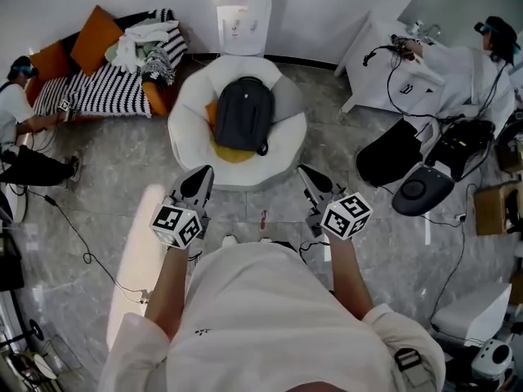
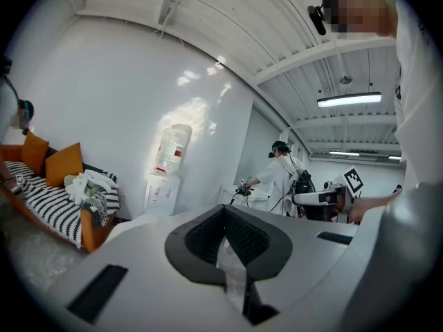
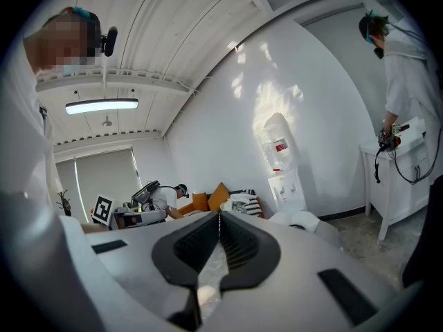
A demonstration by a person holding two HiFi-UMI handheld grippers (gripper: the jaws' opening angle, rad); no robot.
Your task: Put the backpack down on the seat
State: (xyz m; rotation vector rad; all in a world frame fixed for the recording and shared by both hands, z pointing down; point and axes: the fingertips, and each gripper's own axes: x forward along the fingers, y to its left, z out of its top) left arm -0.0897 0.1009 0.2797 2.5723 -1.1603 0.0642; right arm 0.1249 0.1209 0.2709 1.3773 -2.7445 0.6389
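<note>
A dark grey backpack [image 1: 243, 113] lies on the round white seat [image 1: 237, 170], over a yellow cushion [image 1: 230, 152]. Nearer to me than the seat, my left gripper [image 1: 202, 177] and right gripper [image 1: 308, 175] hover apart from the backpack and point toward it. In both gripper views the black pads meet at the tips with nothing between them: left gripper [image 2: 223, 209], right gripper [image 3: 219, 216]. Both views look up at walls and ceiling; the backpack does not show in them.
A water dispenser [image 1: 243, 16] stands behind the seat. An orange sofa [image 1: 106, 88] with striped covers and cushions is at the back left, a person [image 1: 20, 129] beside it. Another person [image 1: 474, 64] works at a white table at the back right. Cables cross the grey floor.
</note>
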